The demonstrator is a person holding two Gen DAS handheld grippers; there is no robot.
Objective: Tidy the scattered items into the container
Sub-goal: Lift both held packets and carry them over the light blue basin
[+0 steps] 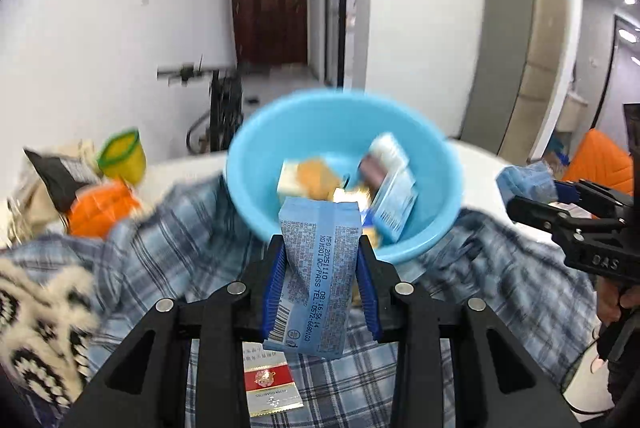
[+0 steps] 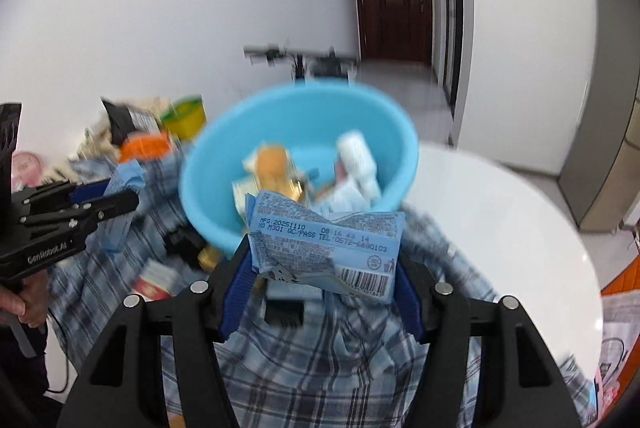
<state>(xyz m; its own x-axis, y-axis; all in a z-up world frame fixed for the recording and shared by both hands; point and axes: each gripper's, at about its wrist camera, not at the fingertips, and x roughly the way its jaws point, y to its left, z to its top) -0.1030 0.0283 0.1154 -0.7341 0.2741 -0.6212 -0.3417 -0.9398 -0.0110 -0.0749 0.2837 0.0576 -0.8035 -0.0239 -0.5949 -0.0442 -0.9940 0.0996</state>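
Here the left gripper pinches 1 blue snack packet and the right gripper pinches another blue packet, both near the blue basin on the plaid cloth.

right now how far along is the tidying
Partway. Several small packets already lie in the blue basin. In hand: the left gripper and the right gripper each clamp a blue packet, neither in the basin yet. Left: a red pack on the plaid cloth, plus clutter behind it.
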